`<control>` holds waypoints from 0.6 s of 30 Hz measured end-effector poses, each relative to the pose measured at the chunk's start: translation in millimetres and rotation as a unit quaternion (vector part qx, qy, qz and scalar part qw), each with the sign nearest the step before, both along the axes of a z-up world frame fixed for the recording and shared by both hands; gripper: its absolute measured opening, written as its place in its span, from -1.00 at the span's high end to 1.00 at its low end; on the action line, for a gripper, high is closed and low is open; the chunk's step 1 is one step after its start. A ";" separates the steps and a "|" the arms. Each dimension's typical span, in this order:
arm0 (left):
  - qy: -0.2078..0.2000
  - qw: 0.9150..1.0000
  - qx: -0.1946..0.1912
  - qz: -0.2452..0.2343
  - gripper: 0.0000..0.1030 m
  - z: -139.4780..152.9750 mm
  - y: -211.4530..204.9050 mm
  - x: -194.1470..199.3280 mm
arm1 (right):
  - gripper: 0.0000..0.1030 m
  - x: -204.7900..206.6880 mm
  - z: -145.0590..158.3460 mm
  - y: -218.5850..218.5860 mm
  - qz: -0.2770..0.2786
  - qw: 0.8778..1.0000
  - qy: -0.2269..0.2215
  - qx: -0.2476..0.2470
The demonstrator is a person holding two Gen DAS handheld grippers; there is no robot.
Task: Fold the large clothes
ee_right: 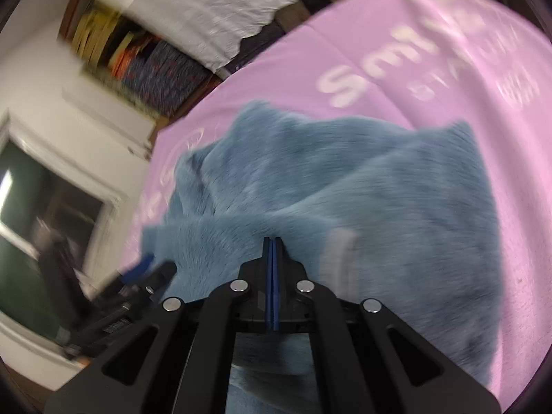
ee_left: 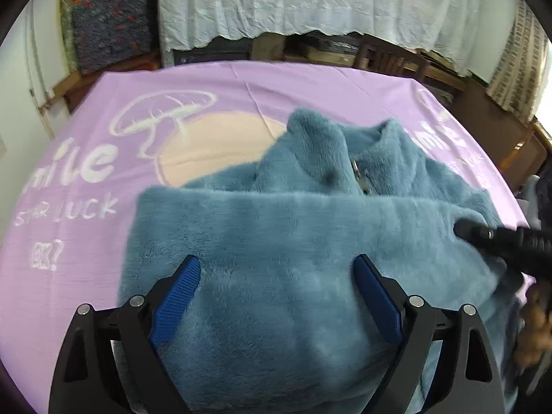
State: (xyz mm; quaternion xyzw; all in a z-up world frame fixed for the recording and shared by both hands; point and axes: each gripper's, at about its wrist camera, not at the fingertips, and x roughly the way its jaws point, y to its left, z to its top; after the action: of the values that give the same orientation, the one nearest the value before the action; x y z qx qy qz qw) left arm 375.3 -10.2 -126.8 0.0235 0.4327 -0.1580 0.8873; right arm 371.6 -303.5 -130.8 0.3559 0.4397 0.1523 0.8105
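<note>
1. Left wrist view: your left gripper (ee_left: 277, 276) hovers over the blue fleece jacket (ee_left: 310, 241), jaws wide, holding nothing (jacket lies on the lilac sheet (ee_left: 86, 189)).
2. Right wrist view: your right gripper (ee_right: 272, 245) has jaws pressed together at the jacket's edge; a pinched fold cannot be confirmed (blurred).

A lived-in home room; a lilac printed bedsheet (ee_left: 103, 241) covers the work surface. Behind hang a crinkled white cloth (ee_left: 310, 0) and stacked colourful woven blankets (ee_left: 110, 24); a white-framed window (ee_right: 45, 207) stands aside.
</note>
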 end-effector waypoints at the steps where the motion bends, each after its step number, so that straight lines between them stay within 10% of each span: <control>1: -0.003 1.000 0.001 -0.002 -0.78 1.7 1.8 -1.8 | 1.00 -1.1 -3.0 -6.4 -0.005 1.000 0.006 0.016; 10: 0.012 0.997 -0.021 0.067 -0.83 5.0 50.0 1.6 | 1.00 -16.4 -9.0 -42.4 -0.047 0.997 0.016 0.053; 15: 0.004 0.987 -0.028 0.161 -0.78 18.3 91.9 -3.7 | 0.85 -40.1 23.3 -57.3 -0.141 0.987 -0.013 -0.077; 18: -0.020 0.987 -0.067 0.143 -0.78 37.3 94.7 -22.2 | 0.85 -52.5 38.6 -53.9 -0.119 0.991 -0.055 -0.033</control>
State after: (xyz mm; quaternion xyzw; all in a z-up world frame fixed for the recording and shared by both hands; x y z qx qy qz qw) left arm 353.1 84.5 -89.6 -0.0955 0.4018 -0.0576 0.9089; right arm 319.1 -357.4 -92.3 0.3696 0.3539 0.0593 0.8571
